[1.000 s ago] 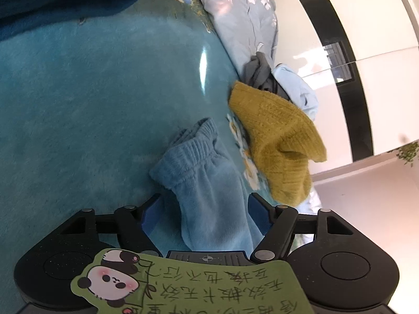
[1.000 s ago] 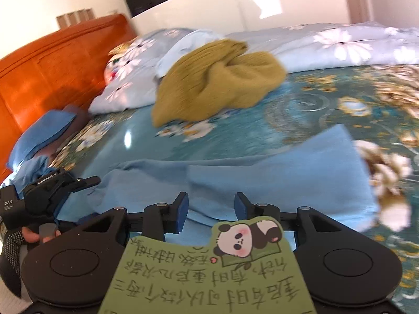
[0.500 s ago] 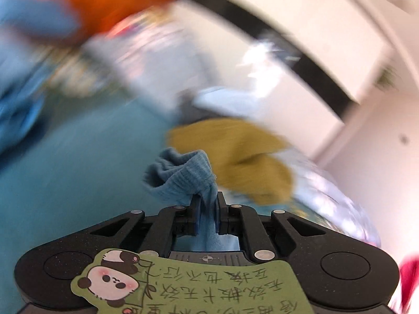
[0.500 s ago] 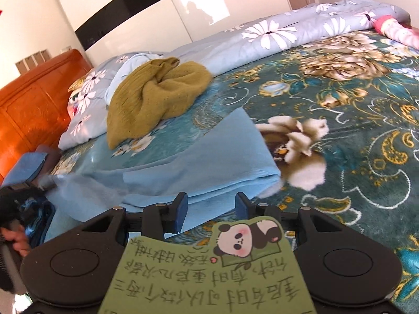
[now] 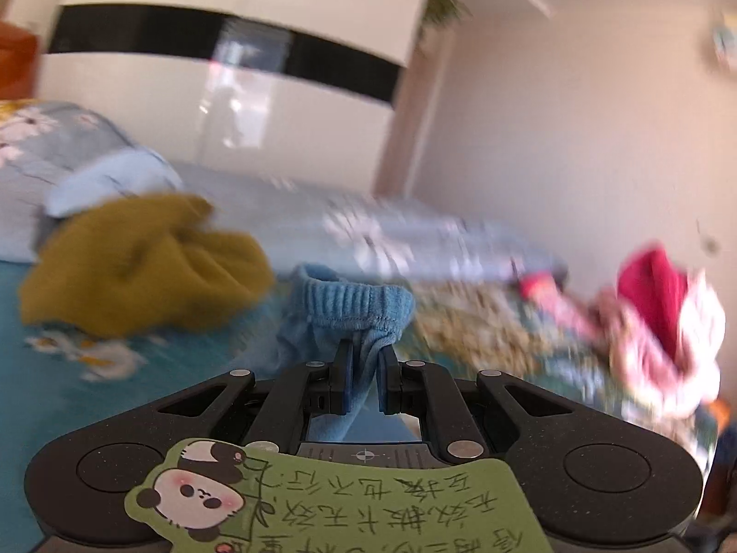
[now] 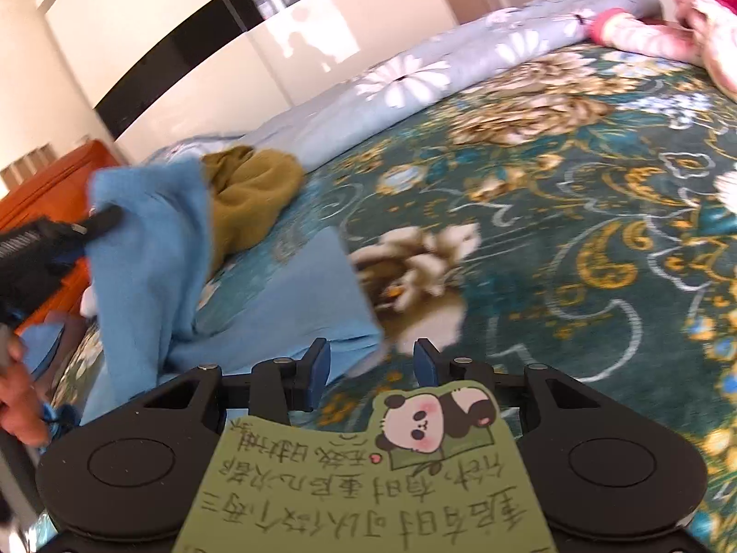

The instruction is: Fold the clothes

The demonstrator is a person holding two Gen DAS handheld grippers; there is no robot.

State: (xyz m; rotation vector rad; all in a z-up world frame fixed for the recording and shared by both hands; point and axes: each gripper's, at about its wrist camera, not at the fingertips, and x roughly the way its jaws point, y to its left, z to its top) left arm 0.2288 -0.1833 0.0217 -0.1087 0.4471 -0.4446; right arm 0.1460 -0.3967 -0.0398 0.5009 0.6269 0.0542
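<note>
Evidently the fold is under way, not finished. The left gripper [image 5: 364,364] is pinched tight on the ribbed cuff of the soft light-blue fleece garment [image 5: 350,308], sleeve lifted just ahead of its fingers. The right gripper [image 6: 372,361] stands spread, holding nothing; the garment's flat body [image 6: 295,304] lies directly in front of it on the teal floral bedspread [image 6: 552,230]. Remaining: laying the sleeve over, further folds, and the mustard knitted sweater [image 5: 138,262] beyond. No containers visible.

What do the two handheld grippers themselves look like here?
Both the left gripper and right gripper are matte black, with two round lobes, silver screws and blue finger pads. Each carries a green panda sticker with handwritten characters.
</note>
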